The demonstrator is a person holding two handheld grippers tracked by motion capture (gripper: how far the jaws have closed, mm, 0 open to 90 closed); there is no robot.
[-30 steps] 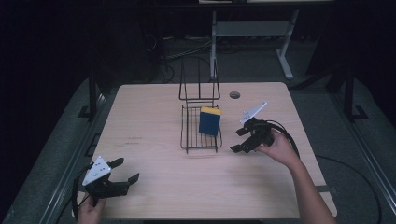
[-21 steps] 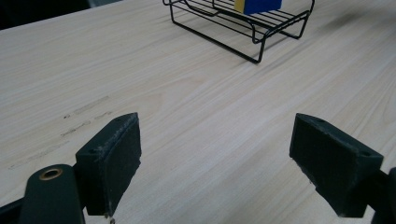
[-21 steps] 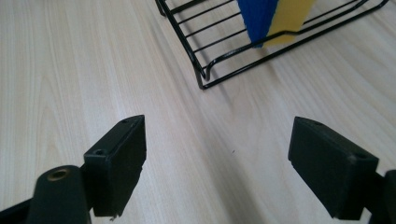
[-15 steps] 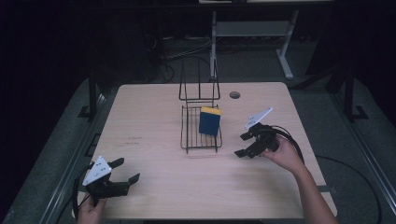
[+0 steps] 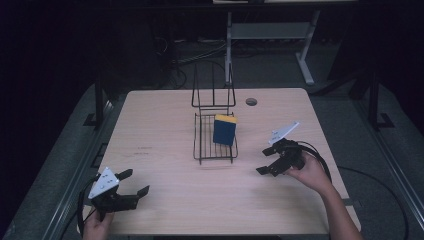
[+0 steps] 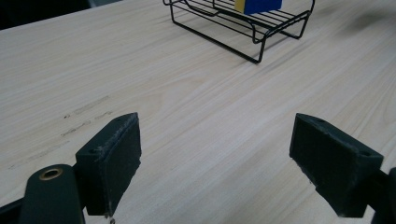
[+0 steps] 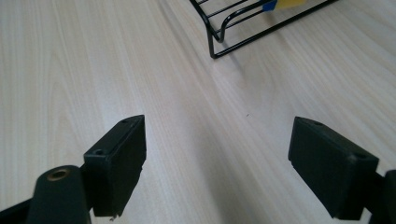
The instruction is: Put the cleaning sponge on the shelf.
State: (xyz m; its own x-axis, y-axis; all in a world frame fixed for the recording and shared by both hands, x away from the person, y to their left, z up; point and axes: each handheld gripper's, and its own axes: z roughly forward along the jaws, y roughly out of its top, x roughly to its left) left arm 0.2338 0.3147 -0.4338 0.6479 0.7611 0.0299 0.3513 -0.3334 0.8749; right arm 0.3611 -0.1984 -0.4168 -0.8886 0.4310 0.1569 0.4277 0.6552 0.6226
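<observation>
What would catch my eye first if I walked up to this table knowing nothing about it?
Most likely the blue-and-yellow block standing in the black wire rack near the middle of the pale wooden table, the one patch of colour against a dark room. Next, the two black hand-held grippers: the left gripper at the near left corner and the right gripper just right of the rack, both with jaws wide apart and holding nothing.

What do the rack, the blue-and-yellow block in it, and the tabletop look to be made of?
Rack: thin black-coated metal wire, going by its bent glossy rods. Block: probably a sponge, matte blue body with a yellow top layer, though texture is too small to confirm. Table: light wood or wood-look laminate, matte, with straight grain lines.
</observation>
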